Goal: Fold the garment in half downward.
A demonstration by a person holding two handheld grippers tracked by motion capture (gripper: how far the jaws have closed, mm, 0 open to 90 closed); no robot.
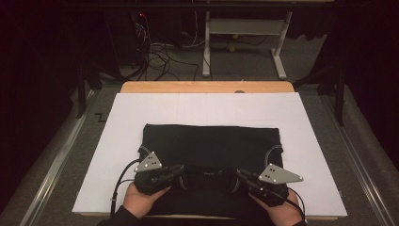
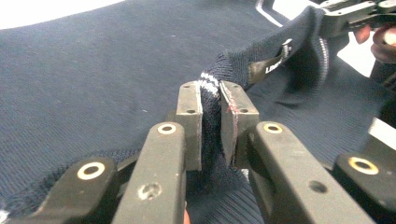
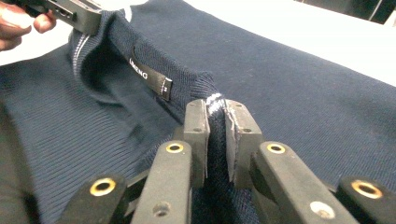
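A dark navy knitted sweater lies folded on the white sheet, its collar toward the near edge. My left gripper is shut on the collar's left shoulder; the left gripper view shows knit with a white stripe pinched between its pads. My right gripper is shut on the collar's right side, where the fabric is clamped between the jaws. The neck label sits inside the collar between the two grips. Each gripper appears far off in the other's view, held by a hand.
The white sheet covers a wooden table whose far edge shows beyond it. Metal rails run along both sides. Behind the table stand a white desk frame and loose cables on the floor.
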